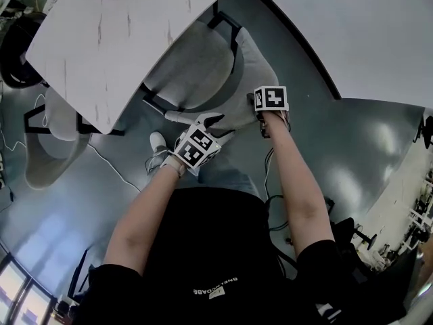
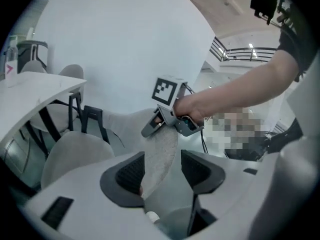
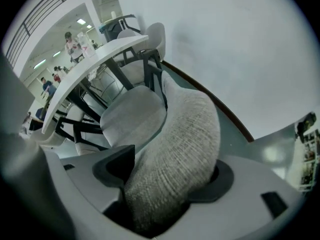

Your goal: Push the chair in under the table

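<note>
A grey padded chair stands with its seat partly under the white table, its backrest toward me. My right gripper points steeply down, shut on the backrest's top edge; in the right gripper view the fabric fills the space between both pads of that gripper. My left gripper is at the backrest's left end. In the left gripper view a strip of backrest lies between its jaws, against the left pad, with a gap to the right one. The right gripper shows ahead there.
A curved white wall runs close behind the chair on the right. A second grey chair sits at the table's left side. A cable lies on the floor, and my shoe is near the chair's legs. A bottle stands on the table.
</note>
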